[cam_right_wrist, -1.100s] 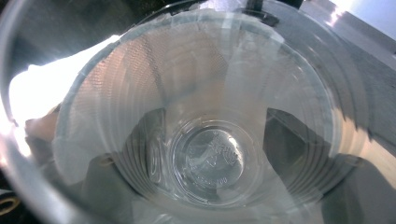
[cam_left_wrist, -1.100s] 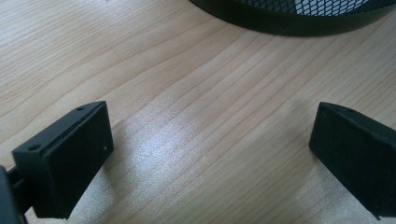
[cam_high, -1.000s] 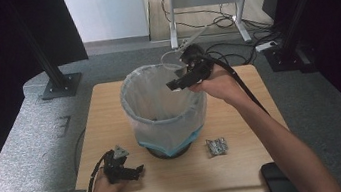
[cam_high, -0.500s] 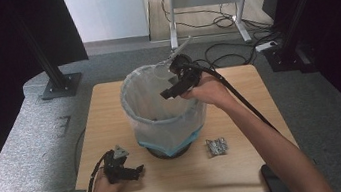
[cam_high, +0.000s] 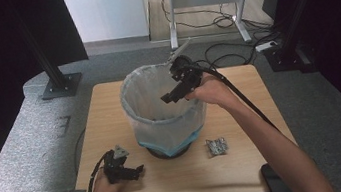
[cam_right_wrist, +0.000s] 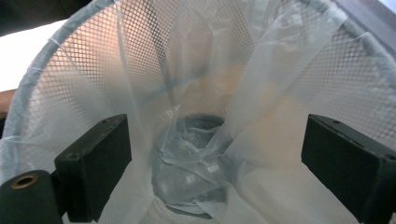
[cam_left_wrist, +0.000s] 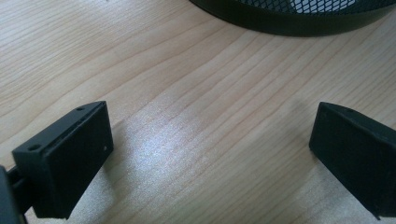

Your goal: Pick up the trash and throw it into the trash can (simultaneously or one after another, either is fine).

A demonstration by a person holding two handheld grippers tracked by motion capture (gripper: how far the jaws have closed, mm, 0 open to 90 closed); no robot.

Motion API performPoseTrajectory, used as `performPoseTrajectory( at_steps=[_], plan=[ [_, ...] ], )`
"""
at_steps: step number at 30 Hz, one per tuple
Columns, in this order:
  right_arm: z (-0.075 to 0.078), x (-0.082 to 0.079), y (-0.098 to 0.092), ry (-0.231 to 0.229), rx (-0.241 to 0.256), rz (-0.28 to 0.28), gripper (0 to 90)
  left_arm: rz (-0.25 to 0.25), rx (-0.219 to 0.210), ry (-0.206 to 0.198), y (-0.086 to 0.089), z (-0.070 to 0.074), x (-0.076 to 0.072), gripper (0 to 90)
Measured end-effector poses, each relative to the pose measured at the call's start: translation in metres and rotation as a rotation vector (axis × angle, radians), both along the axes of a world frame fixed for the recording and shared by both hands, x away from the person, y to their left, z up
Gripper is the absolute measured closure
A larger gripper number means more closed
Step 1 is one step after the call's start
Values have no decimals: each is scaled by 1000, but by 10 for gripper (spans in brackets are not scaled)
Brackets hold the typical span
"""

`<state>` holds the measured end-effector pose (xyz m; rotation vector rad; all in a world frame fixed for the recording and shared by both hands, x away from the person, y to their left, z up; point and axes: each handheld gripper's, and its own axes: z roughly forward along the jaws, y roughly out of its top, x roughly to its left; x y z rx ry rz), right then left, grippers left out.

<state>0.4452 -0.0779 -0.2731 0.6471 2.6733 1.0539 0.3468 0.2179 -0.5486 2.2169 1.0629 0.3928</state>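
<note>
A black mesh waste bin (cam_high: 163, 109) lined with a clear plastic bag (cam_right_wrist: 187, 116) stands mid-table. My right gripper (cam_high: 168, 98) hovers over the bin's mouth, tilted down into it, open with nothing between its fingers. In the right gripper view the jaws stand wide apart, looking at crumpled clear plastic (cam_right_wrist: 194, 165) at the bag's bottom. My left gripper (cam_high: 136, 171) rests low at the table's front left, open and empty. In the left gripper view its fingers (cam_left_wrist: 70, 158) stand wide over bare wood, with the bin's black base rim (cam_left_wrist: 289, 21) ahead.
A small crumpled silvery wrapper (cam_high: 216, 146) lies on the wooden table (cam_high: 106, 120) just right of the bin's base. Black stands flank the table, and a desk with cables on the floor sits behind it.
My right gripper has moved left from the bin's far right rim to over its mouth and tipped down into it. The left gripper has stayed put.
</note>
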Motion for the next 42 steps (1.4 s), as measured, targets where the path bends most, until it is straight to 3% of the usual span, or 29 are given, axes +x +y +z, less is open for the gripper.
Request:
performPoseTrajectory(
  at_steps=[8, 16, 28, 42],
  plan=[
    [9, -7, -9, -34, 15, -7, 3, 0, 0, 0, 0, 0, 0, 0],
    [11, -11, -23, -76, 0, -21, 0, 1, 1, 0, 0, 0, 0, 0],
    [14, -19, -56, -79, 50, -68, 0, 1, 0, 0, 0, 0, 0, 0],
    [15, -26, -90, -77, 67, -124, 0, 1, 1, 0, 0, 0, 0, 0]
  ],
)
